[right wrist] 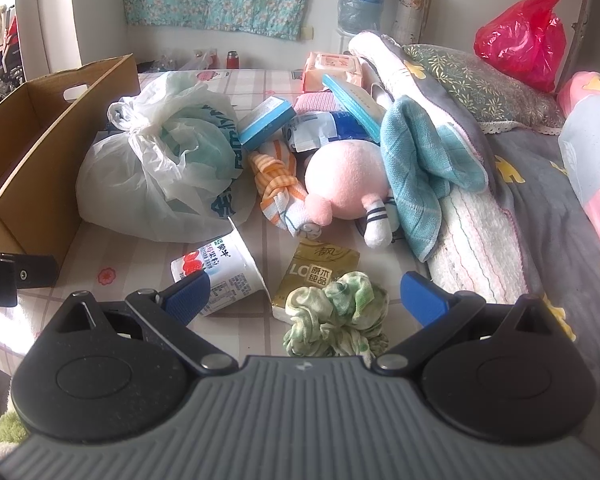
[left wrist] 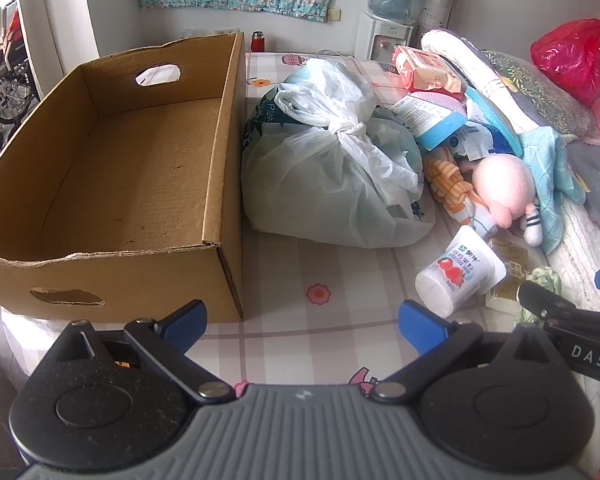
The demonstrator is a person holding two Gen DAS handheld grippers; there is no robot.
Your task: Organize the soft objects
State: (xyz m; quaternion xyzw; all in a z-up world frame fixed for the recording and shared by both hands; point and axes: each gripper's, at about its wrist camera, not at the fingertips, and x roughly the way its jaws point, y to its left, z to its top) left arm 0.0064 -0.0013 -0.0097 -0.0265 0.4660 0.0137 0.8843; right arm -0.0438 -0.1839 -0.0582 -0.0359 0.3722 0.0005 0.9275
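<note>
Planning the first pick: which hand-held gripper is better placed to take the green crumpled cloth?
Right. The right hand-held gripper is open with the green crumpled cloth directly between its fingers. The left hand-held gripper faces bare table beside the cardboard box, away from the cloth.

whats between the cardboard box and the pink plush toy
A knotted white plastic bag fills most of the gap between the cardboard box and the pink plush toy, with an orange striped cloth against the toy. The left wrist view shows it best.

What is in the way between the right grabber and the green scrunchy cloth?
Nothing visible. The right gripper is open and the green scrunched cloth lies right between its fingers, partly on a gold tissue packet. The yogurt cup sits off to the left.
</note>
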